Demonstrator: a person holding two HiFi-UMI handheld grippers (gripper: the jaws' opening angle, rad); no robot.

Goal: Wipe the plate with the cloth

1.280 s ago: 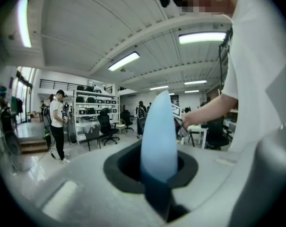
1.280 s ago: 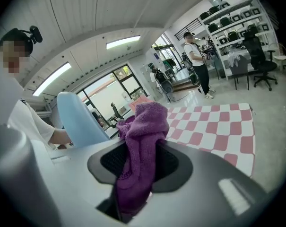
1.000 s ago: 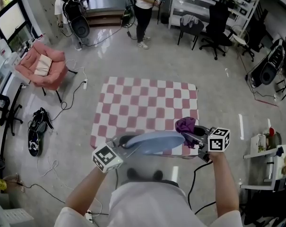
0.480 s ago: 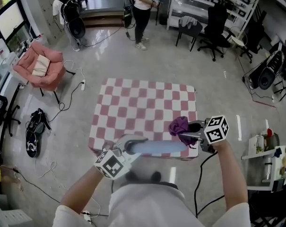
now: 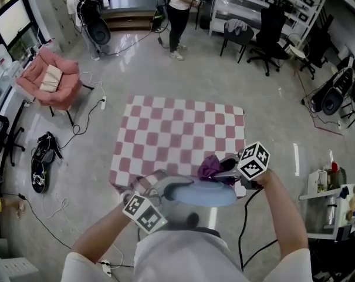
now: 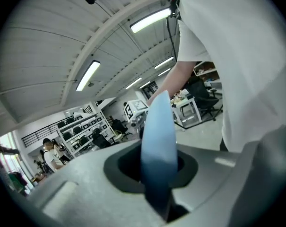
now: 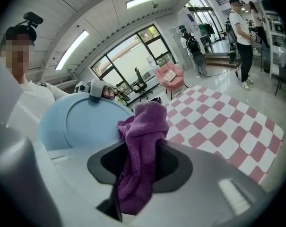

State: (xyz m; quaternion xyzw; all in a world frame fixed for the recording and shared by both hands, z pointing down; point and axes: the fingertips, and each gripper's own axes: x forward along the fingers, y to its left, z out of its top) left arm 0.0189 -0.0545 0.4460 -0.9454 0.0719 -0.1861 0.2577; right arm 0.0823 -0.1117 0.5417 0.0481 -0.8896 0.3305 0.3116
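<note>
I hold a light blue plate (image 5: 204, 192) in the air just in front of the table's near edge, with my left gripper (image 5: 165, 188) shut on its left rim. In the left gripper view the plate (image 6: 158, 145) shows edge-on between the jaws. My right gripper (image 5: 219, 170) is shut on a bunched purple cloth (image 5: 210, 167), which touches the plate's far right rim. In the right gripper view the cloth (image 7: 140, 150) hangs from the jaws beside the plate's face (image 7: 81, 124).
A table with a pink-and-white checked cover (image 5: 180, 134) stands ahead of me. Around it are a pink armchair (image 5: 51, 78), black office chairs (image 5: 265, 31), shelving and floor cables. People (image 5: 180, 10) stand at the far side of the room.
The plate has tilted and come lower and nearer to me. My right gripper has carried the cloth leftward onto the plate's rim. The left gripper has shifted slightly right.
</note>
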